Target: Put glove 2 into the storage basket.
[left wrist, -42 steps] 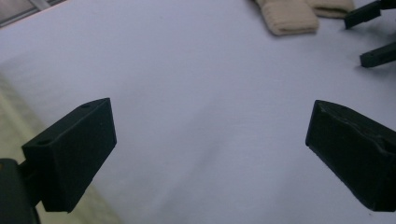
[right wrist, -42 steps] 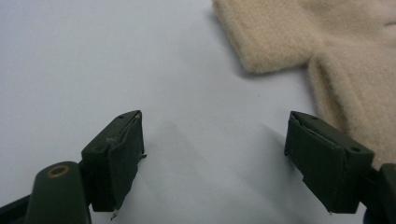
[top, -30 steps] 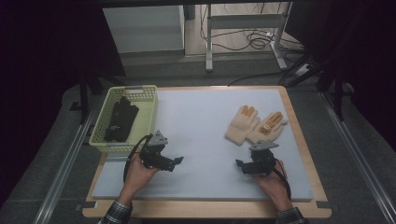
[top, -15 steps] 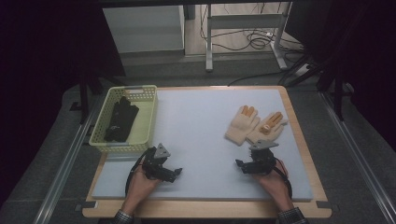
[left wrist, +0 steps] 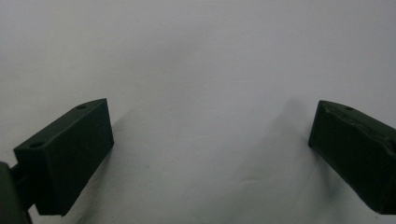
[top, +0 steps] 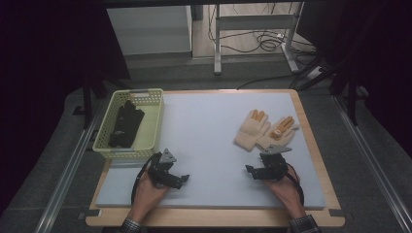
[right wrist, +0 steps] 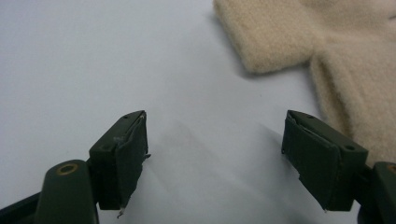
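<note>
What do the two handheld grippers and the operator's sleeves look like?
Both the left gripper and the right gripper are black, two-jawed, with blocky jaw tips. Each carries a grey three-cornered plate on top and trails a black cable. The right gripper's pads look frayed at the edges. The cuffs are plaid, dark with pale lines.

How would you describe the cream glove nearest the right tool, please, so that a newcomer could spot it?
On the pale grey mat, look to the right half, where two cream gloves lie side by side. It is the right-hand glove, beside the wooden edge; unlike its neighbour, it lies slanted, its cuff toward the right tool.
</note>
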